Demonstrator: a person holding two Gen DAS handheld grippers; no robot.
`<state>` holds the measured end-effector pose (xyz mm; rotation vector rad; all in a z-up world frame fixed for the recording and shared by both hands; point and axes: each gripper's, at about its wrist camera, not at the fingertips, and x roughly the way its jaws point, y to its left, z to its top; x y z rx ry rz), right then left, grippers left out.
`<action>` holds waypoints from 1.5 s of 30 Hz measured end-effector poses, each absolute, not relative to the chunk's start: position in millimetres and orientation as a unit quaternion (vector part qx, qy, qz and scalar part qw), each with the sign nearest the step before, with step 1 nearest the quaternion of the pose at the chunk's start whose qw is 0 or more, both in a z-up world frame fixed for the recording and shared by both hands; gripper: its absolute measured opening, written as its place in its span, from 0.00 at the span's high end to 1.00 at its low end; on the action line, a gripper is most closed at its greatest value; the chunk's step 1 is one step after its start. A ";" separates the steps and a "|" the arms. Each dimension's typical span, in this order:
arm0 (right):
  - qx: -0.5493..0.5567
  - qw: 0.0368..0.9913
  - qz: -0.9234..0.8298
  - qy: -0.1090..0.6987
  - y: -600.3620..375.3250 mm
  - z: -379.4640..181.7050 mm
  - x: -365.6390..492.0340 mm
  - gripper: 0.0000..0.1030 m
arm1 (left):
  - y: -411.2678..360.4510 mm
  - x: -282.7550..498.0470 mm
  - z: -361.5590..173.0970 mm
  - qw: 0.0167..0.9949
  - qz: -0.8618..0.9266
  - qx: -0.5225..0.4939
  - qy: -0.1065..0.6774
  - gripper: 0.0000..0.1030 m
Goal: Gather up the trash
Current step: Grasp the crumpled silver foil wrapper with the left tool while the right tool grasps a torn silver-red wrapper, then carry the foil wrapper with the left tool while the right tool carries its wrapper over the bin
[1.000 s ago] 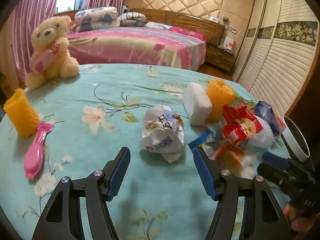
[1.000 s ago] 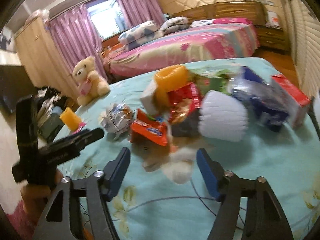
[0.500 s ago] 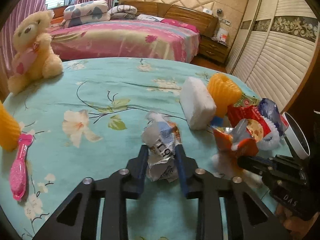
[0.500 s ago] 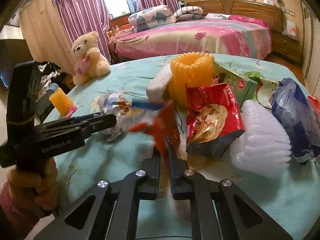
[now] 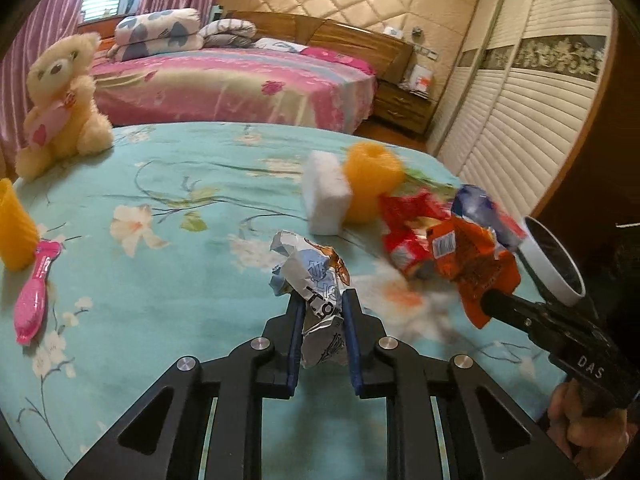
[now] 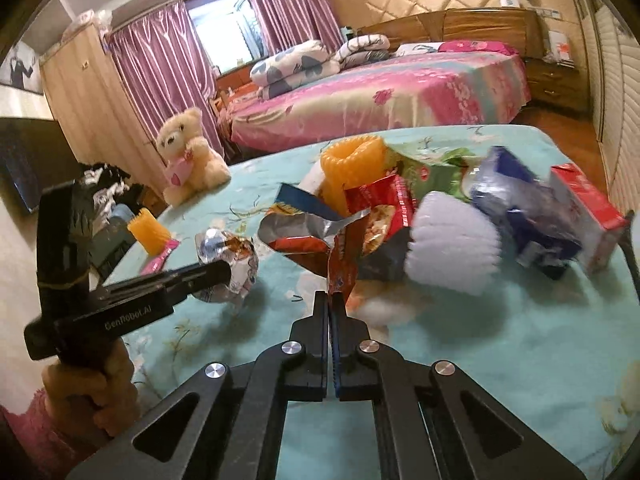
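A crumpled white-and-silver wrapper (image 5: 312, 276) sits between the blue pads of my left gripper (image 5: 322, 300), whose jaws are closing and press on it, just above the teal flowered tablecloth (image 5: 160, 280). The right wrist view shows this wrapper (image 6: 236, 256) at the tip of the left gripper (image 6: 224, 270). My right gripper (image 6: 333, 296) is shut on the lower edge of an orange snack wrapper (image 6: 340, 256), which stands up out of the pile. In the left wrist view the same orange wrapper (image 5: 476, 264) hangs from the right gripper (image 5: 486, 304).
A trash pile holds a red snack bag (image 6: 384, 204), white foam net (image 6: 452, 248), blue bag (image 6: 516, 200), red box (image 6: 588, 204), orange foam sleeve (image 5: 372, 180) and white block (image 5: 324, 196). A white bin rim (image 5: 556, 264) is at right. Teddy bear (image 5: 60, 100), pink brush (image 5: 34, 292).
Both grippers went from wide open to closed. The left took the crumpled wrapper, the right took the orange wrapper and raised it from the pile.
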<state>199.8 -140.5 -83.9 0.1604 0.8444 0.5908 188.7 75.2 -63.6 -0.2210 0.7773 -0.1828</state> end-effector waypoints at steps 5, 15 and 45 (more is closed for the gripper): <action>0.089 0.875 0.268 0.394 -161.6 -76.1 189.8 0.99 | 51.9 181.4 -53.9 0.916 -0.117 -0.089 0.373 0.83; 0.107 0.890 0.214 0.388 -213.1 -70.1 181.8 1.00 | 7.3 183.0 -46.8 0.909 -0.166 -0.071 0.376 0.83; 0.157 0.913 0.102 0.363 -335.4 -56.6 162.8 0.99 | -101.6 208.6 -39.7 0.890 -0.270 -0.019 0.367 0.83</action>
